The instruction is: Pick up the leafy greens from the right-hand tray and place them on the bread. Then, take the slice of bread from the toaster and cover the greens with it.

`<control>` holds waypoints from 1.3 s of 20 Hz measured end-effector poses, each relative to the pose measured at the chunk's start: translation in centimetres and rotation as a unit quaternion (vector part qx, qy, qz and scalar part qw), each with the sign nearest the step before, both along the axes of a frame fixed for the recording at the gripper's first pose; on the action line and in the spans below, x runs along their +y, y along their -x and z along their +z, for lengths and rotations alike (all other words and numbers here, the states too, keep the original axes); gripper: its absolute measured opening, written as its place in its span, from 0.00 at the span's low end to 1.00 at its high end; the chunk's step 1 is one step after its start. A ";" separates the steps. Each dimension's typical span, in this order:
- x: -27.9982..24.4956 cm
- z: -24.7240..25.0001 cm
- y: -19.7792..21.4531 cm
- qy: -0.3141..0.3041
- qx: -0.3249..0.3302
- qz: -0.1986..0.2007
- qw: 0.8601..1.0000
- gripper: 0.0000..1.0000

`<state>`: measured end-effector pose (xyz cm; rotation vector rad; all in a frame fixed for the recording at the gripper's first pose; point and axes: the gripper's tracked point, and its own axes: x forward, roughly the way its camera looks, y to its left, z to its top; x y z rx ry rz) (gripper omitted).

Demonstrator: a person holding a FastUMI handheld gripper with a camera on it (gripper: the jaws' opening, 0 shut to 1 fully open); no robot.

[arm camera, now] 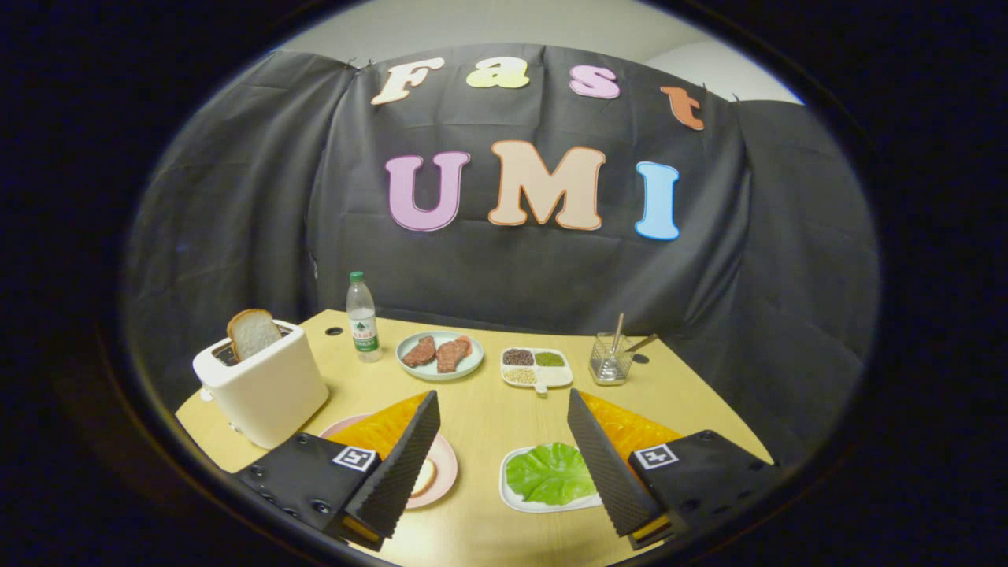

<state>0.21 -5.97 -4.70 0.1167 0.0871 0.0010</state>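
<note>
Tongs wide open above table, betw pink plate & greens.

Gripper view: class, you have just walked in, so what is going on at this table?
A hand-held gripper hangs open above a yellow table, holding nothing. A green leaf lies on a white tray by one finger; a bread slice on a pink plate sits partly behind the other. Another bread slice stands in the white toaster. Sandwich building has not begun.

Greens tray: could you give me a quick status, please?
Gripper open, holding nothing. Greens on tray, between the jaws, untouched. Bread in toaster. Nothing in the way.
</note>
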 end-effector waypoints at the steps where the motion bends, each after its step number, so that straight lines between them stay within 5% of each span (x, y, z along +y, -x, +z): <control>1: -0.4 -0.3 -0.1 -0.006 0.003 0.002 1.000 1.00; 7: -3.2 -3.6 -1.7 -0.061 0.037 0.029 0.997 1.00; 12: -8.0 -7.6 -3.8 -0.119 0.060 0.007 0.991 1.00; 19: -12.5 -14.4 -6.1 -0.263 0.088 -0.020 0.961 0.97; 26: -12.9 -19.7 -7.8 -0.329 0.137 -0.022 0.934 0.95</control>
